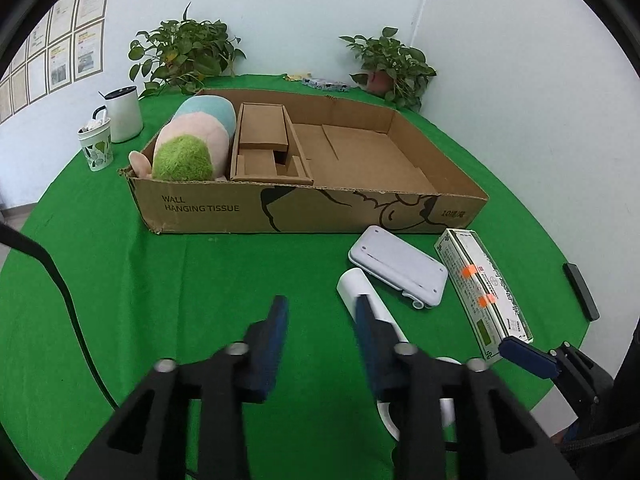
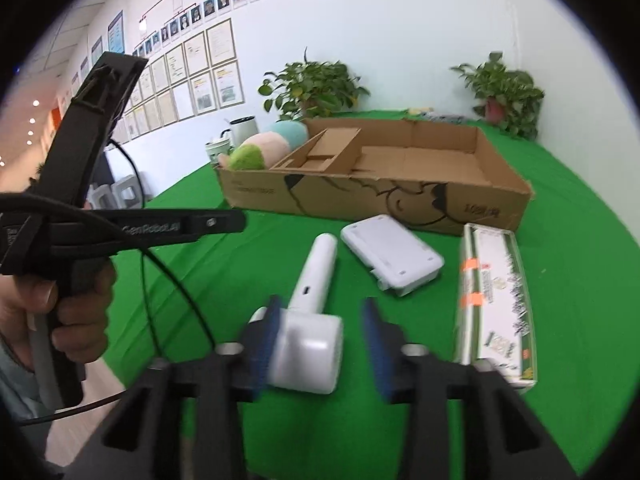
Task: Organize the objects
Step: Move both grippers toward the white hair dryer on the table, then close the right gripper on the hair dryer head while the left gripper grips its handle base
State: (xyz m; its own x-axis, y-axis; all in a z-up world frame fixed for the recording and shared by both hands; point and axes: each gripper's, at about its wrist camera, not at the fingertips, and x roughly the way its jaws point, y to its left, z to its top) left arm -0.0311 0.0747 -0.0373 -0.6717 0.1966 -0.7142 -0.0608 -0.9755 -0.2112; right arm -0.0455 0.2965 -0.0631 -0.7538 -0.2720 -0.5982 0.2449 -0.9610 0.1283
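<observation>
On the green tablecloth stands a shallow cardboard box; a striped plush toy lies in its left end, with a cardboard insert just beside it. The left gripper is spread over bare cloth, its right finger beside a white handheld device. The right gripper straddles that device's thick head, jaws apart, gripping nothing. Further right lie a white flat case and a long printed box.
</observation>
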